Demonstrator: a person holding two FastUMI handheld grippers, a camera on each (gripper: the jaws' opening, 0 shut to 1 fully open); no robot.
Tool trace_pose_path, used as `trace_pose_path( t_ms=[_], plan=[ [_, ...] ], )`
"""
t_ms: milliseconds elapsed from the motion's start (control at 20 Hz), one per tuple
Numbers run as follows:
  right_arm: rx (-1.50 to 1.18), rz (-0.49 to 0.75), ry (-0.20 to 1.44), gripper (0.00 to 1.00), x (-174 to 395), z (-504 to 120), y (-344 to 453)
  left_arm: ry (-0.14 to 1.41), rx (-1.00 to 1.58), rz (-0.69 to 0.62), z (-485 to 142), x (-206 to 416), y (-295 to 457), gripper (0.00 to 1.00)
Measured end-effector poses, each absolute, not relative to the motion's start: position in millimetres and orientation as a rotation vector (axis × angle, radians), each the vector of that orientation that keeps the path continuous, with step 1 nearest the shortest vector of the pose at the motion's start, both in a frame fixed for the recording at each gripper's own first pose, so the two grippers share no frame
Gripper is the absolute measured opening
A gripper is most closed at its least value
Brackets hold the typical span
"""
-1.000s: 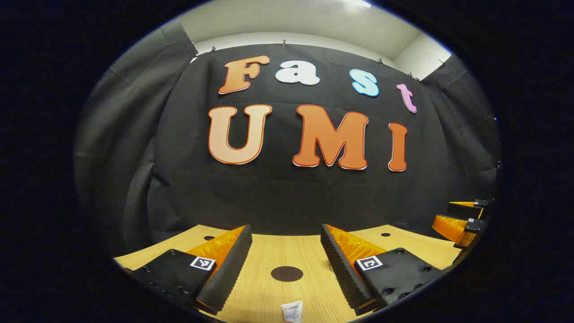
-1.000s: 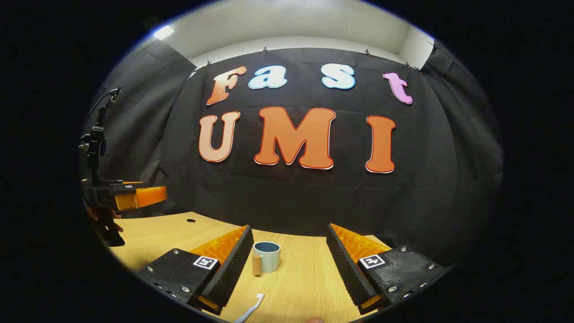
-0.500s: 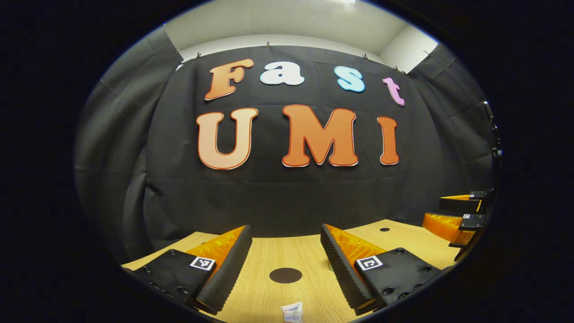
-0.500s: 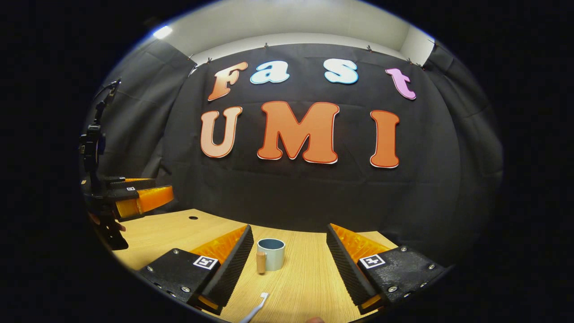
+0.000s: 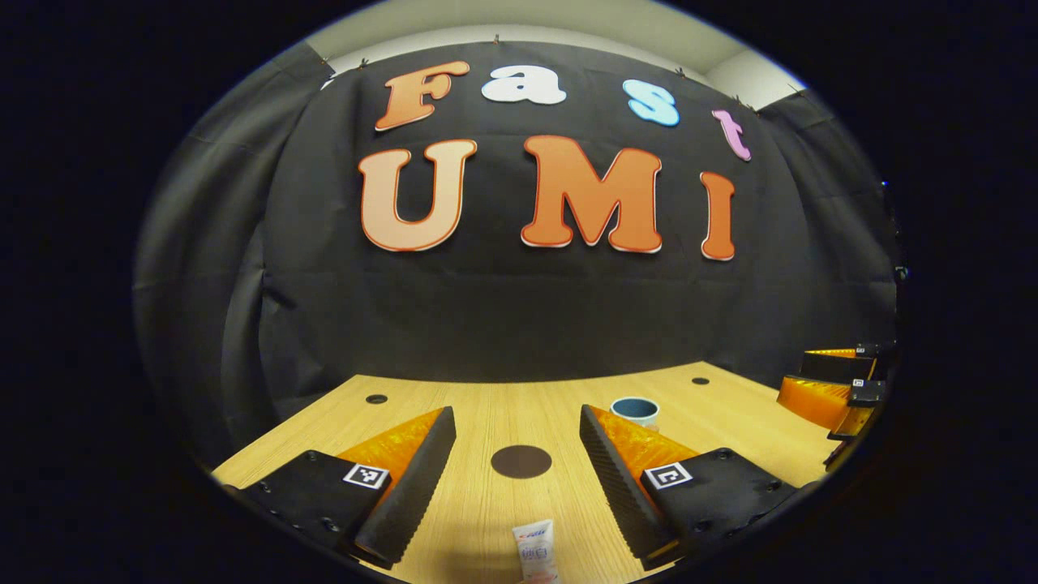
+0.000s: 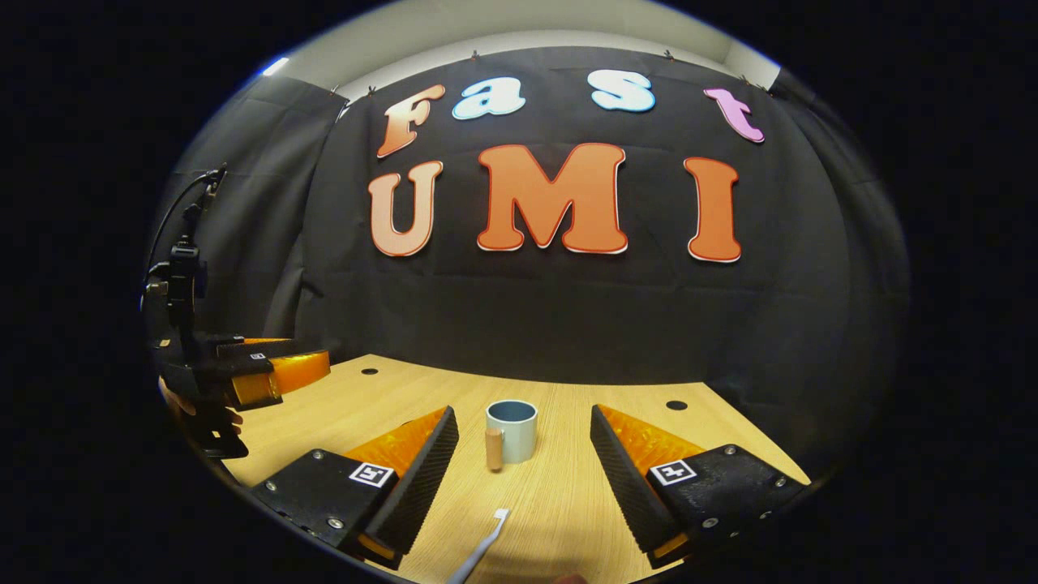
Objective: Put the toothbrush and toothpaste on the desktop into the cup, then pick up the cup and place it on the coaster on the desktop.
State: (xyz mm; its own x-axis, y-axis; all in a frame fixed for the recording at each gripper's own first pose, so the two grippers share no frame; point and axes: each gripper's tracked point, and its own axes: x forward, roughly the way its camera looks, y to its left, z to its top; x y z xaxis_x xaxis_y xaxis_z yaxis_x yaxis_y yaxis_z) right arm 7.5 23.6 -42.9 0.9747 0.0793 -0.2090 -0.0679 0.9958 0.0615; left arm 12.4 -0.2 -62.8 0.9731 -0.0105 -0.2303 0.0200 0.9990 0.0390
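In the left gripper view my left gripper [image 5: 517, 430] is open above the wooden desktop [image 5: 486, 405]. Between its fingers lie a dark round coaster [image 5: 521, 461] and, closer in, a white toothpaste tube [image 5: 535, 553]. The cup [image 5: 634, 410] peeks out behind the right finger. In the right gripper view my right gripper [image 6: 524, 428] is open too. A pale blue cup [image 6: 512, 430] with a wooden handle stands upright between its fingertips, a little farther off. A white toothbrush [image 6: 480, 555] lies nearer, at the bottom. The left gripper [image 6: 280, 369] hovers at the far left.
Small dark holes [image 5: 376, 398] dot the desktop near its back edge. The black cloth wall [image 5: 519, 308] rises right behind the desk. In the left gripper view the right gripper [image 5: 827, 385] shows at the far right edge.
Both views have tilted downward, so more desktop shows. The cup has come into the left gripper view, and the toothbrush and toothpaste show more fully. Both grippers stay open.
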Motion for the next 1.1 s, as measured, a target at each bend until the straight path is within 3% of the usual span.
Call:
trace_pose_path(
  t_ms=[650,850,1100],
  plan=[
    [0.121,0.109,0.643,0.99,-13,-149,49,0.54,0.098,-0.039,-171,-11,-9,1.0],
    [0.117,0.119,0.76,0.96,-25,-172,59,0.624,0.094,-0.033,-194,-20,-7,0.99],
    [0.105,0.133,0.869,0.85,-40,-195,67,0.714,0.088,-0.034,-221,-31,-5,0.99]
  ],
)
